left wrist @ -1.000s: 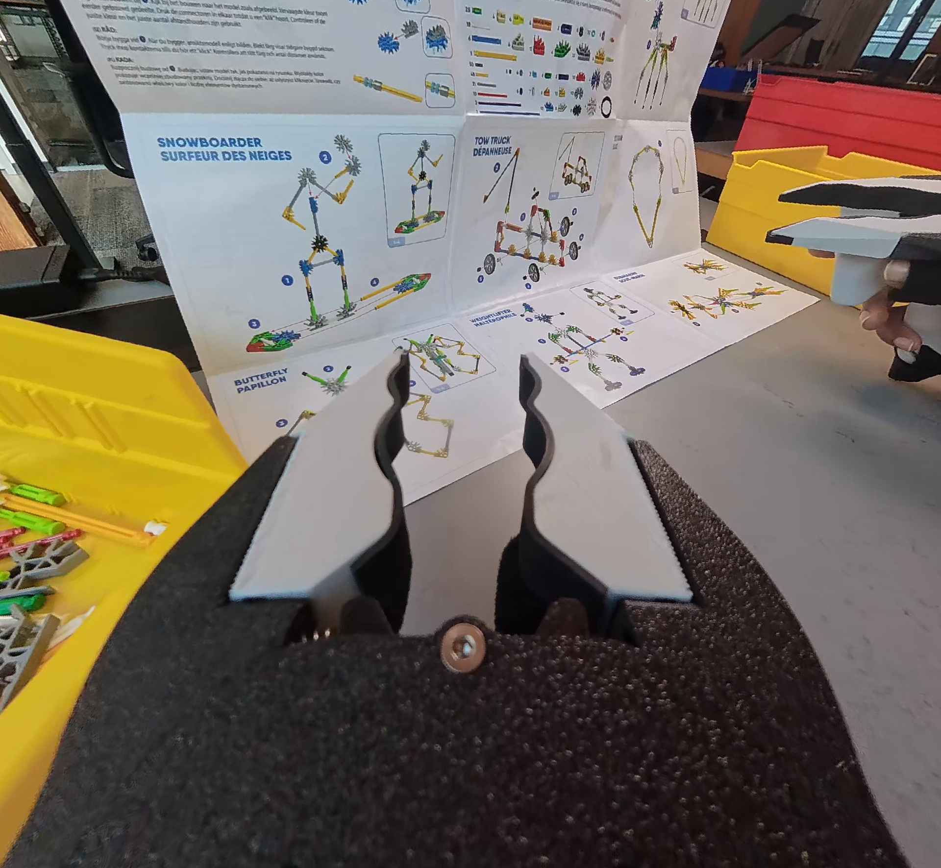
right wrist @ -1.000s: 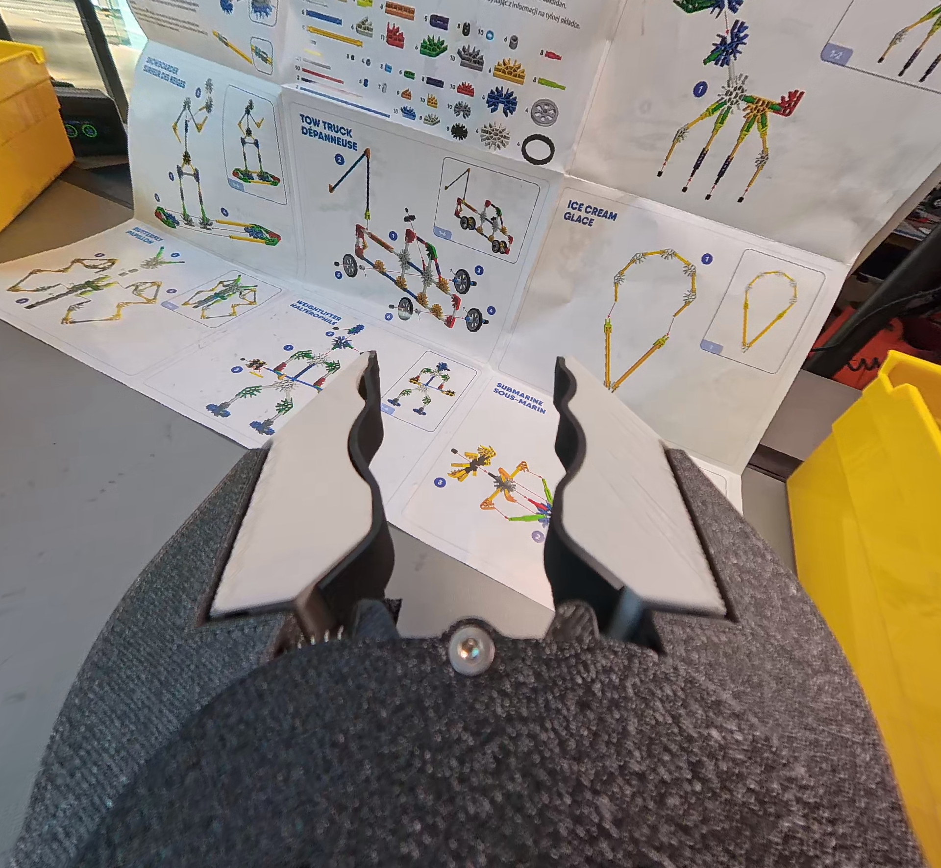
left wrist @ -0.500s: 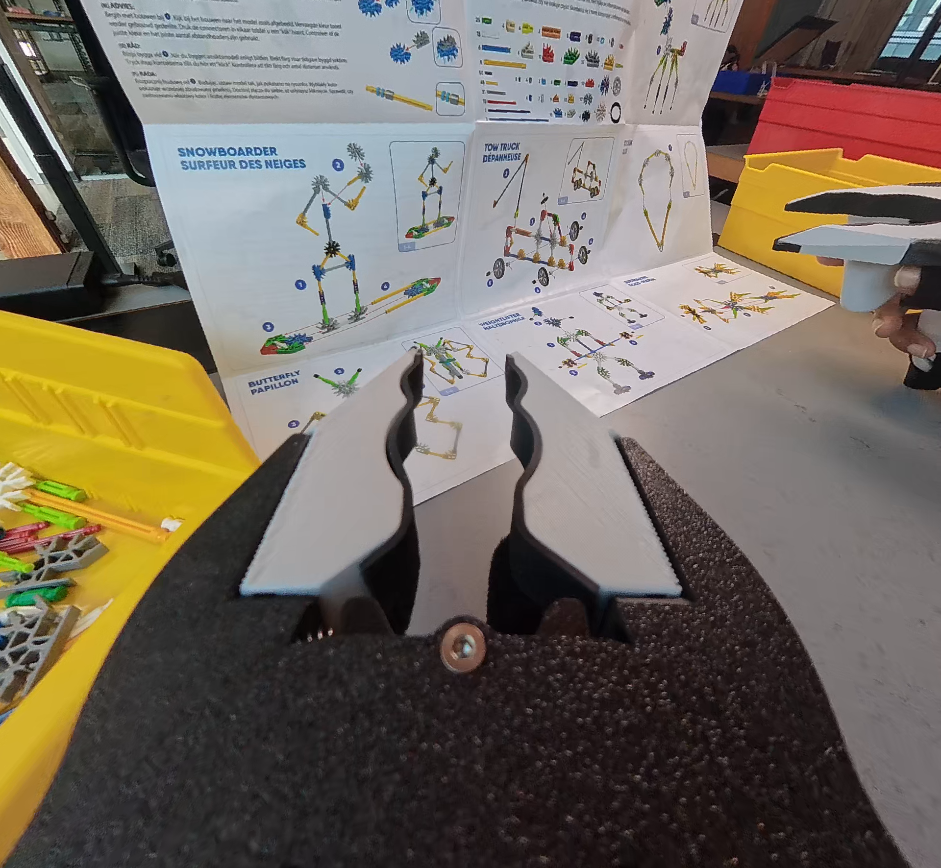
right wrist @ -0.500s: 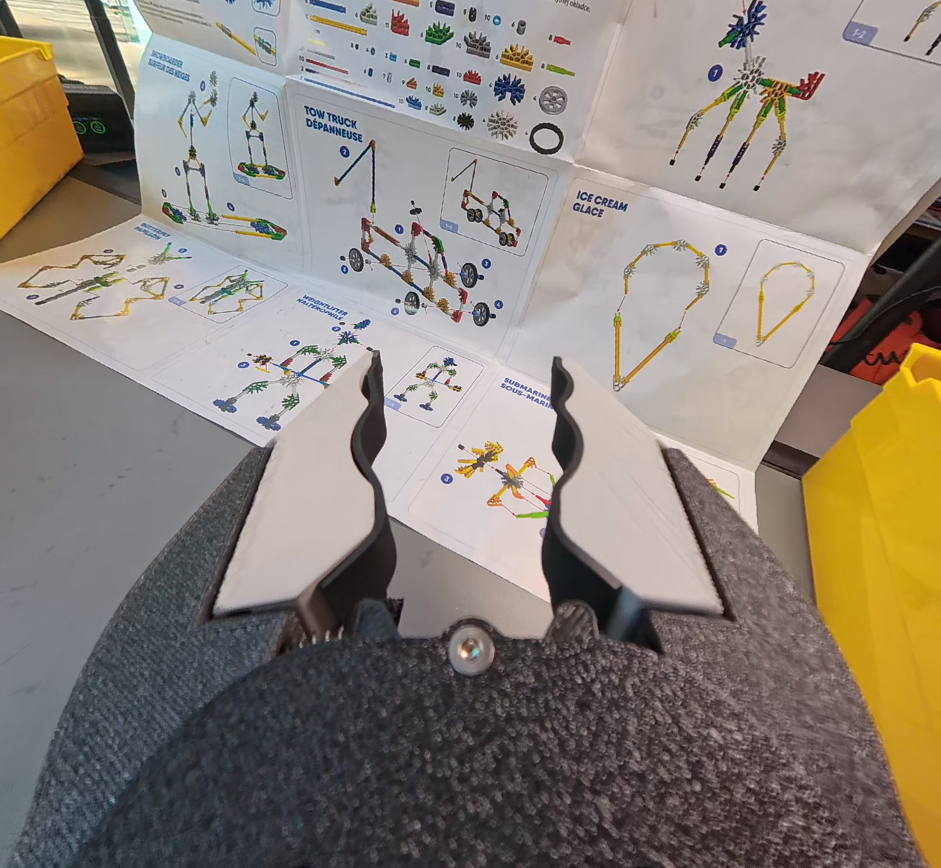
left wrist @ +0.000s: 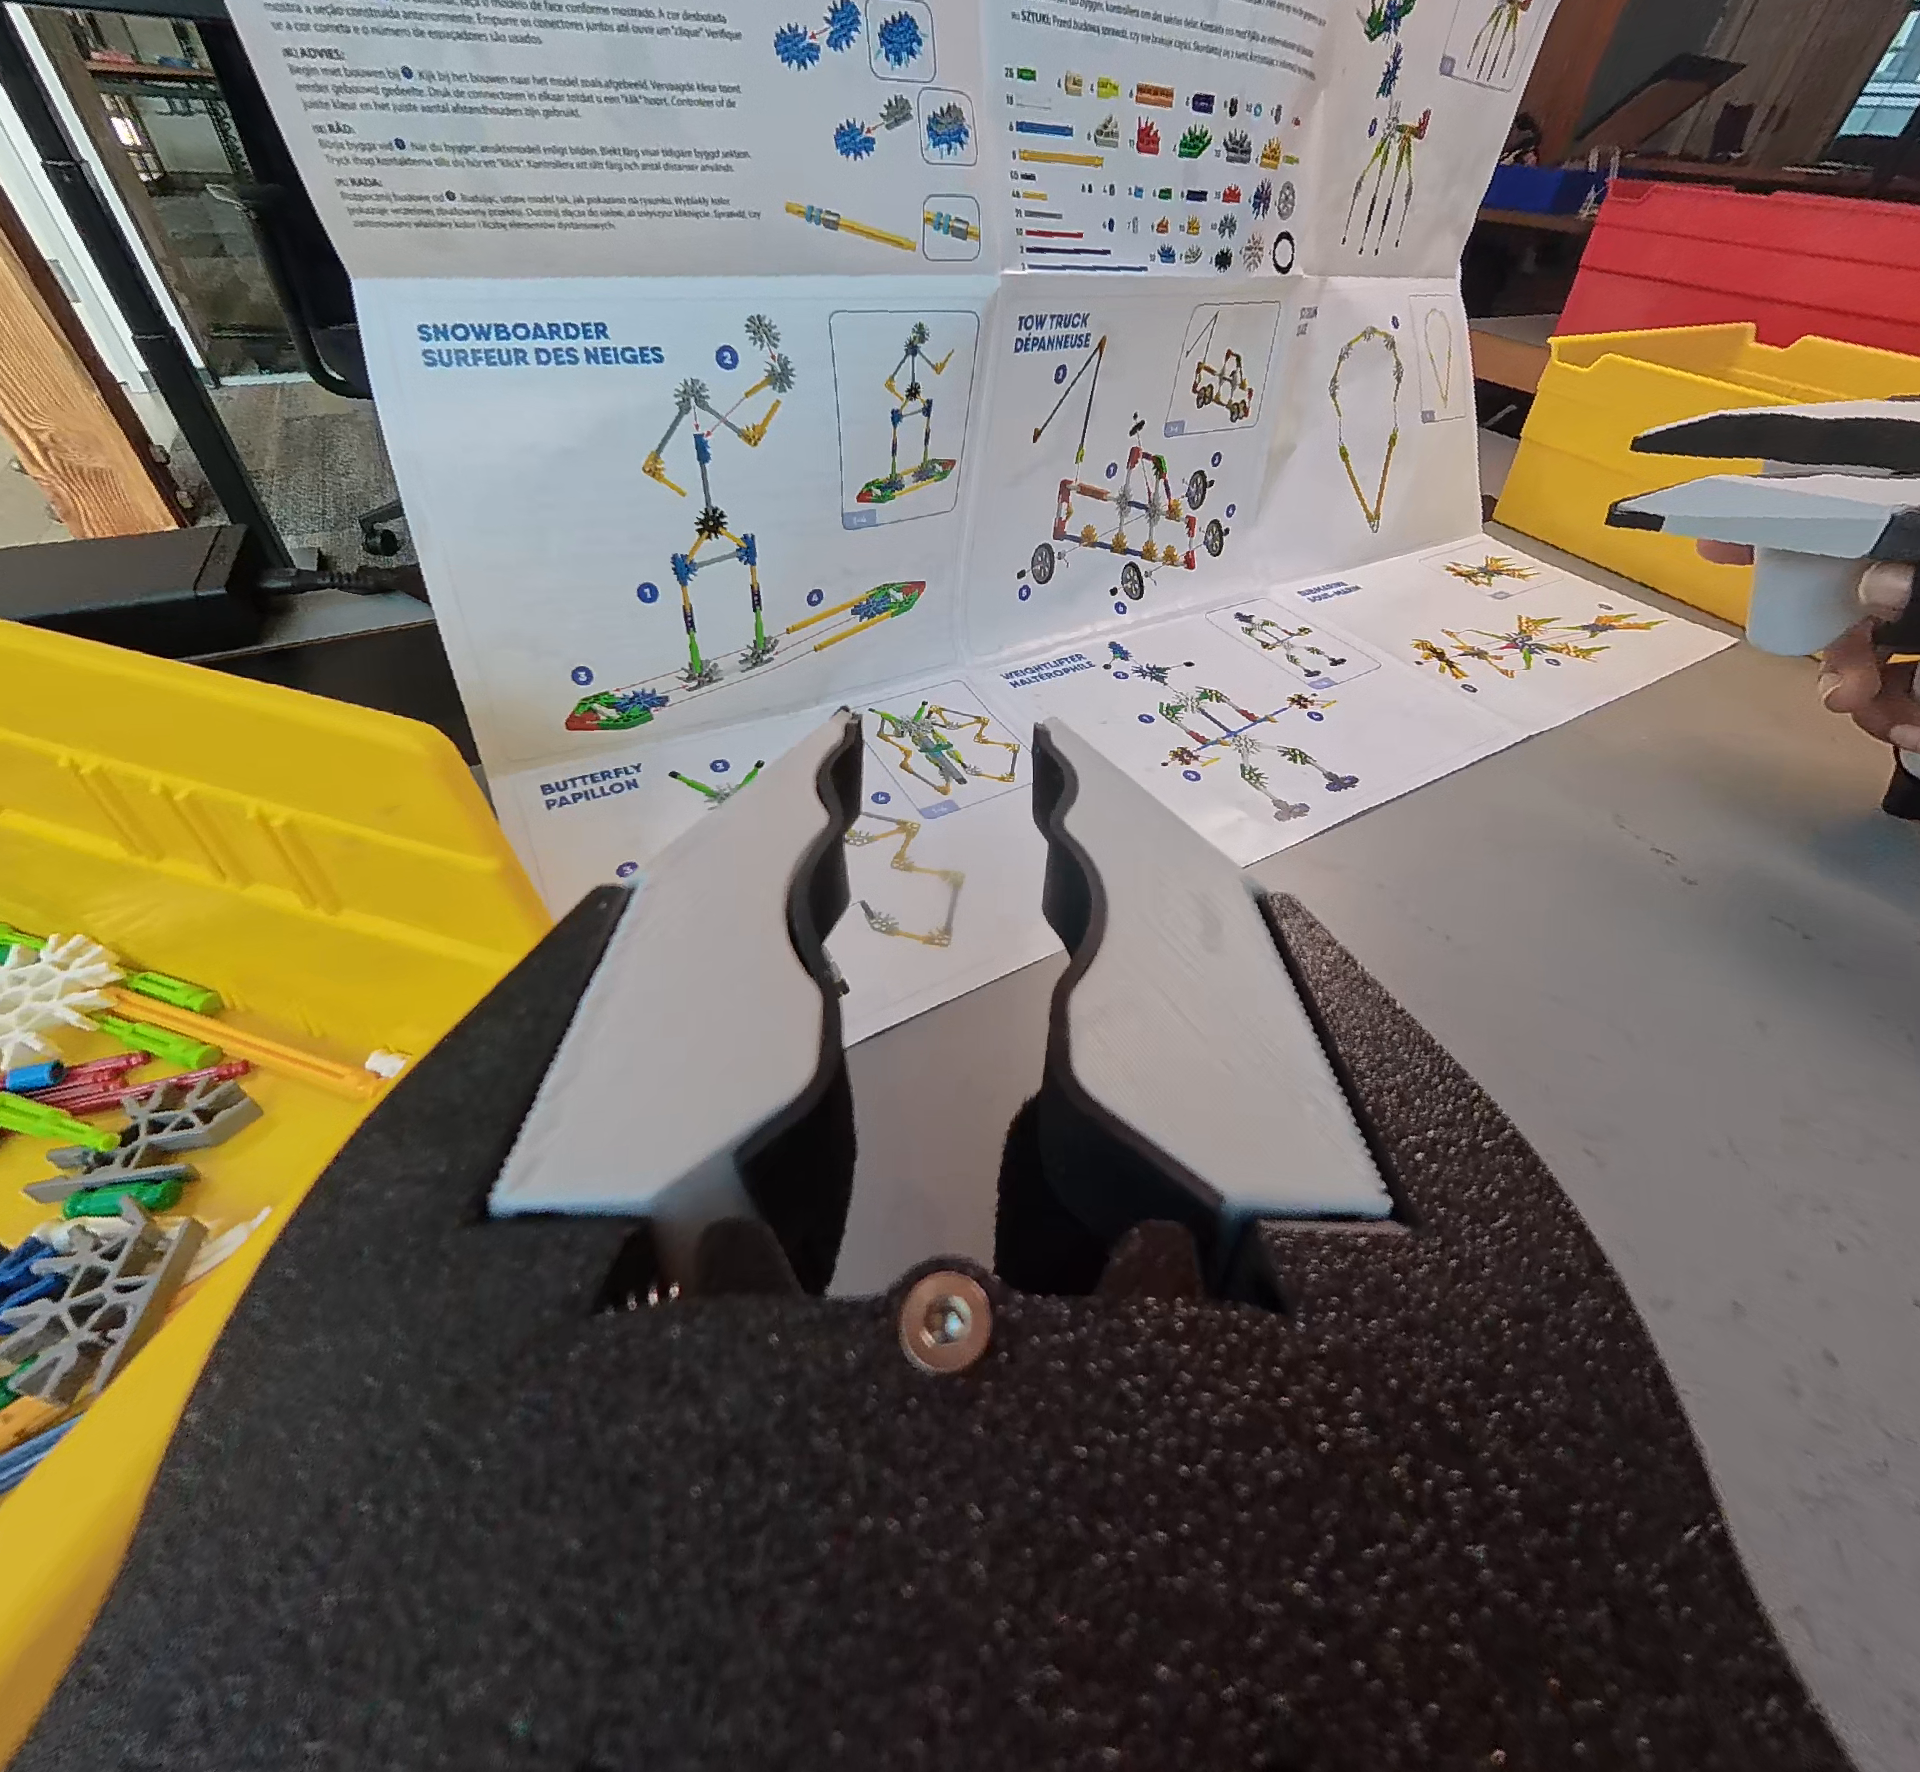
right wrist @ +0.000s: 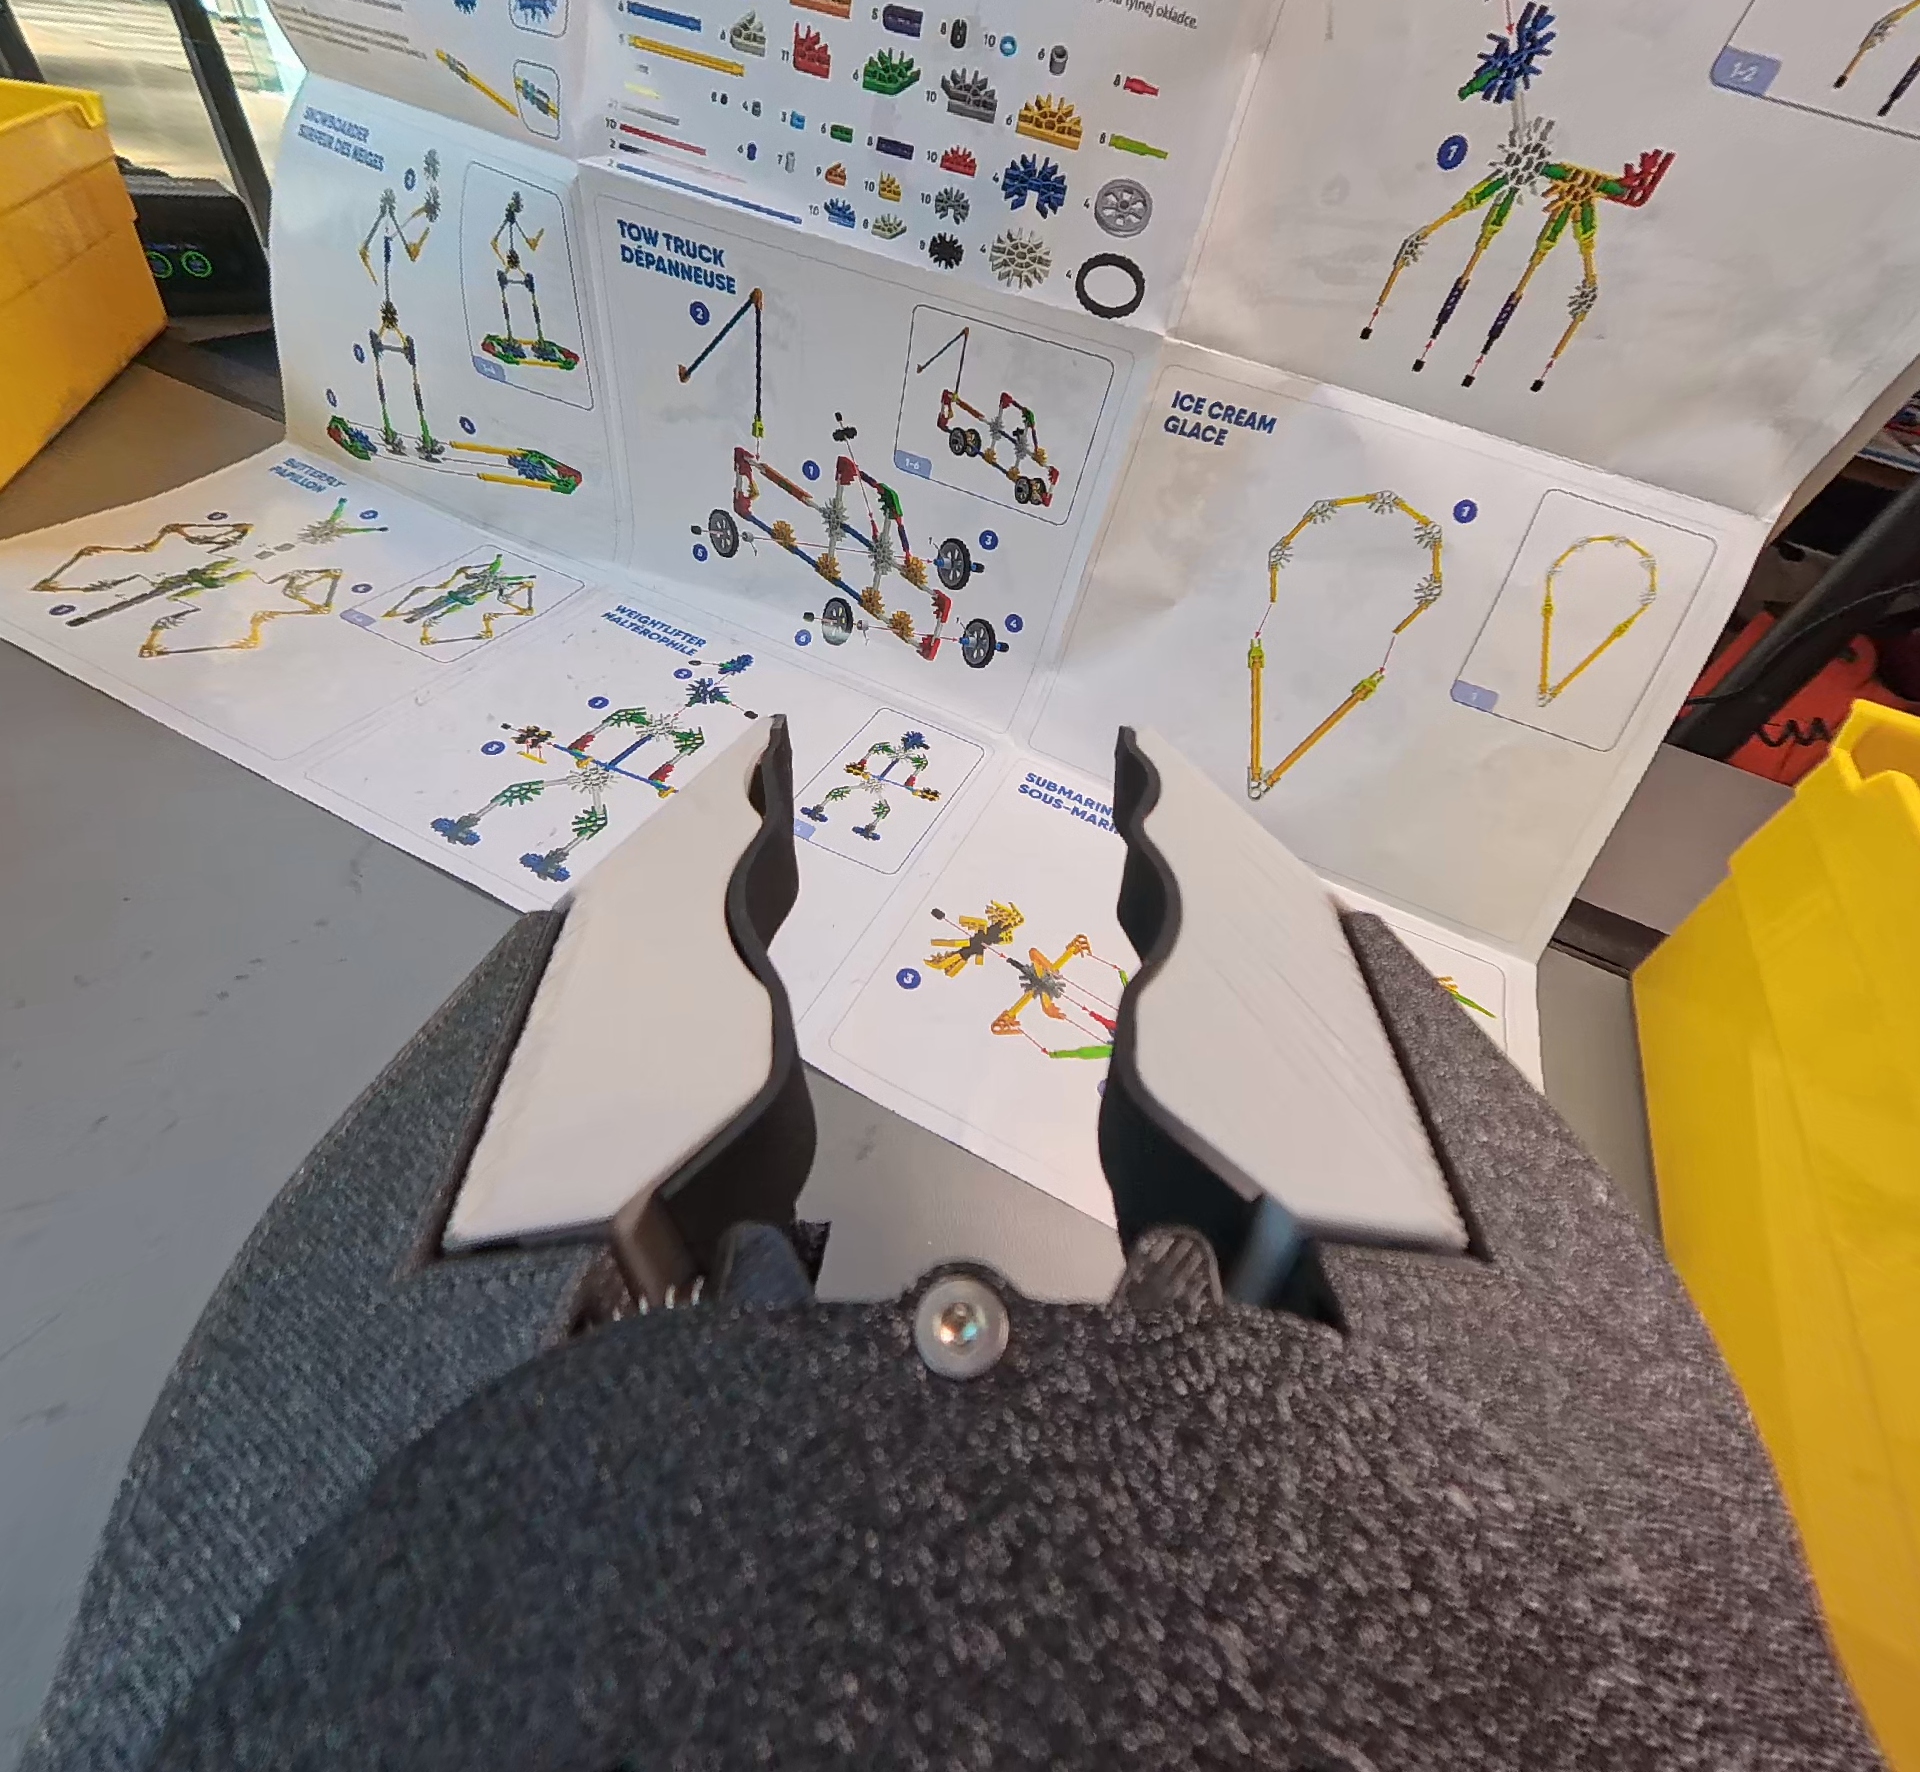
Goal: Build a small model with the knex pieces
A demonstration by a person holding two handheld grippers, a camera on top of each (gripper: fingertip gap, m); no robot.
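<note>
Above the grey desk (left wrist: pixel 1558 1047) I hold my left tool (left wrist: pixel 945 735) and right tool (right wrist: pixel 951 735) empty, jaws parted, facing the large white folded instruction sheet (right wrist: pixel 1195 475) propped upright for reading, a yellow plastic bin (left wrist: pixel 260 839) of coloured construction rods (left wrist: pixel 156 1047) beside my left.

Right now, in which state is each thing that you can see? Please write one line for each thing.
Left gripper: open, empty.
Right gripper: open, empty.
Instruction sheet: unfolded, upper part upright, lower part flat on table.
Left yellow bin: open, holds loose rods and connectors.
Right yellow bin: contents hidden.
</note>
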